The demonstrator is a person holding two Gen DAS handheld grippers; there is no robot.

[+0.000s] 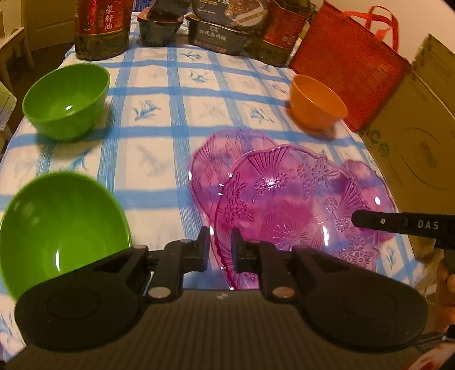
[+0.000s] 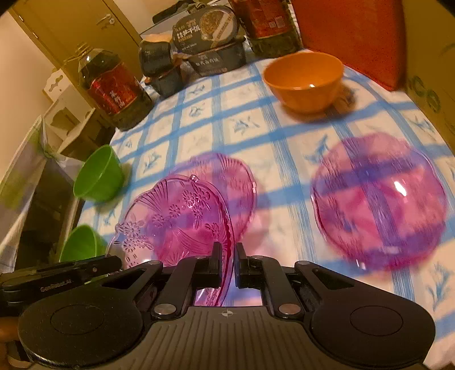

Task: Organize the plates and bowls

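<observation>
A clear pink patterned plate (image 1: 284, 205) (image 2: 176, 219) hangs tilted above the checked tablecloth. My left gripper (image 1: 220, 236) is shut on its near rim. My right gripper (image 2: 227, 250) is shut on the opposite rim; one of its fingers (image 1: 369, 220) shows over the plate in the left wrist view. A second pink plate (image 1: 221, 159) (image 2: 227, 176) lies on the cloth just beyond and partly under the held one. A third pink plate (image 2: 378, 199) lies to the right. Two green bowls (image 1: 65, 99) (image 1: 57, 222) stand at the left, and an orange bowl (image 1: 315, 102) (image 2: 304, 79) at the far right.
Along the table's far edge stand oil bottles (image 1: 99, 25), dark food boxes (image 1: 216, 31) and a red bag (image 1: 349, 65). A cardboard box (image 1: 412, 136) borders the right side. The left table edge drops off beside the green bowls (image 2: 99, 173).
</observation>
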